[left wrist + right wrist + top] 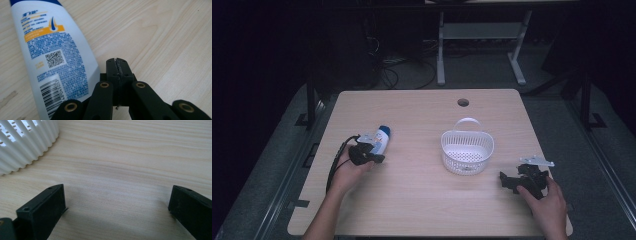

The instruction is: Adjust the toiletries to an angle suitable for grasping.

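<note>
A pale wooden table under a dark room, cables and desk legs on the floor beyond, and two hands working its near edge. Nearest on the right, the right gripper rests low on the wood with its jaws spread wide; its own view shows bare grain between them and nothing held. Just ahead of it and towards the middle stands the white slotted basket, handle up, apparently with nothing inside, its ribbed wall at the top left corner of the right gripper view. Over on the left, the left gripper has its jaws pressed flat together on nothing. The shampoo bottle lies on its side right beside those jaws, label and barcode up, blue cap pointing away towards the far edge. It is well apart from the basket.

By the look of it, this is the approach to the bottle, with no grasp made yet. The next move calls for the left jaws to part, shift sideways over the bottle's body and close across it, before any carry towards the basket.
</note>
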`<act>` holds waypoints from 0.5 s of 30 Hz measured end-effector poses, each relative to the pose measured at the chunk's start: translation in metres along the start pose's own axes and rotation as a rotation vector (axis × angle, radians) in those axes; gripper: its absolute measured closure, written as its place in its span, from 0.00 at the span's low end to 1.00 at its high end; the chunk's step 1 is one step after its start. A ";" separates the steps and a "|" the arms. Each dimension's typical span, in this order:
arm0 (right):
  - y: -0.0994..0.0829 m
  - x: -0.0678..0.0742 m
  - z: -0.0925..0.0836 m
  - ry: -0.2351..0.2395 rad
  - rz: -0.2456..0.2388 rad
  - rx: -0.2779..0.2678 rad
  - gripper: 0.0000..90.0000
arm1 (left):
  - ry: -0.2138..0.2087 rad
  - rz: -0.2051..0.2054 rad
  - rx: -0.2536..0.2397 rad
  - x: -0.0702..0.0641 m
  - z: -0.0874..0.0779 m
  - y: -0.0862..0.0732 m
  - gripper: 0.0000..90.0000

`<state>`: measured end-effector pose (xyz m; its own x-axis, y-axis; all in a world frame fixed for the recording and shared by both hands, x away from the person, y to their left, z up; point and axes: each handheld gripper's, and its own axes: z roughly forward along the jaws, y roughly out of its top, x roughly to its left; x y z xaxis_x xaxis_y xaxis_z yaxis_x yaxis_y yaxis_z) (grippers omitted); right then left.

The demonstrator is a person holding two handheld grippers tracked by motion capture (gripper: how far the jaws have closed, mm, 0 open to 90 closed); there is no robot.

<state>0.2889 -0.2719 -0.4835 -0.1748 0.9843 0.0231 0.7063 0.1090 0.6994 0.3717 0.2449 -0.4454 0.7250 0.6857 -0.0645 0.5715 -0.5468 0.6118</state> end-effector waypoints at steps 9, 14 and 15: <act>0.000 0.000 0.000 0.000 0.000 0.000 0.01 | 0.030 -0.017 0.011 0.012 -0.008 -0.007 1.00; 0.000 0.000 0.000 0.000 0.000 0.000 0.00 | 0.035 -0.032 0.007 0.015 -0.010 -0.009 1.00; 0.000 0.000 0.000 0.000 0.000 0.000 0.01 | 0.036 -0.033 0.004 0.015 -0.011 -0.009 1.00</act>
<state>0.2889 -0.2719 -0.4835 -0.1746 0.9844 0.0231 0.7066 0.1089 0.6992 0.3733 0.2655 -0.4435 0.6917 0.7200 -0.0565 0.5965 -0.5256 0.6066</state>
